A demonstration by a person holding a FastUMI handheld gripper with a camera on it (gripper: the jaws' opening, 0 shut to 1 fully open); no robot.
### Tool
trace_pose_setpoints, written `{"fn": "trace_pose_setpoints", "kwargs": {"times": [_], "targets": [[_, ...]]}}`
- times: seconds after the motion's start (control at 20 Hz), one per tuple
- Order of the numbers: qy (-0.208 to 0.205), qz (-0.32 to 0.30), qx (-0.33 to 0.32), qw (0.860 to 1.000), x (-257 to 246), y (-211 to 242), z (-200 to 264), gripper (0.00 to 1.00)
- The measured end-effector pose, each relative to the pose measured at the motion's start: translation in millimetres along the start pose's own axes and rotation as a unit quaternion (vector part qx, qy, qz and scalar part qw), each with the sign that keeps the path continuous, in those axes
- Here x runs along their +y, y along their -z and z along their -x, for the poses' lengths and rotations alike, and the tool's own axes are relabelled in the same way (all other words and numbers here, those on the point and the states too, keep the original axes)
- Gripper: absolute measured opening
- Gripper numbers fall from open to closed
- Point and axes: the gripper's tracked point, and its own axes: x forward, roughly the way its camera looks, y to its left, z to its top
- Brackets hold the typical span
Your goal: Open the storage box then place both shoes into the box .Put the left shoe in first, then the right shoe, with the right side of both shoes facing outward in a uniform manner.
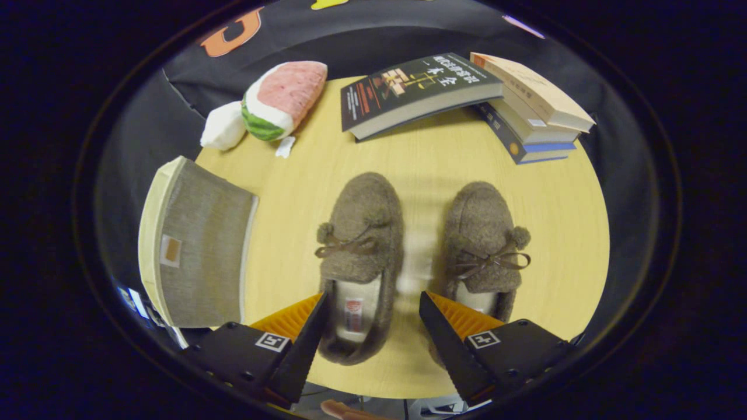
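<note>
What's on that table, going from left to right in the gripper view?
Storage box → left slipper, lying between the open tongs → right slipper. Further back: watermelon plush toy → dark book → stack of books.

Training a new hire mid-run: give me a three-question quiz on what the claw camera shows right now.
1. True or false: the storage box lid is shut.
2. What lies beyond the two slippers, opposite the books?
A. a plush watermelon slice
B. a mug
C. a towel
3. Fill in: the claw is ____, its fingers spread over the heel of the left slipper, with the right slipper beside it.

Key: 1 true; 2 A, the plush watermelon slice; 3 open.
</note>
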Motion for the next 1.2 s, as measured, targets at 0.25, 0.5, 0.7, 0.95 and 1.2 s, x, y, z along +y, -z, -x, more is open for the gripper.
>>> {"fn": "trace_pose_setpoints", "kwargs": {"times": [0.25, 0.5, 0.7, 0.95, 1.2], "targets": [[-0.022, 0.004, 0.039, 0.999, 2, 12, -23, 0.63], [-0.056, -0.026, 0.044, 0.997, 15, 17, -34, 0.47], [-0.057, -0.019, 0.044, 0.997, 12, 16, -30, 0.22], [-0.063, -0.023, 0.010, 0.998, 9, 12, -14, 0.08], [-0.081, -0.056, -0.002, 0.995, 20, 10, 15, 0.00]]}}
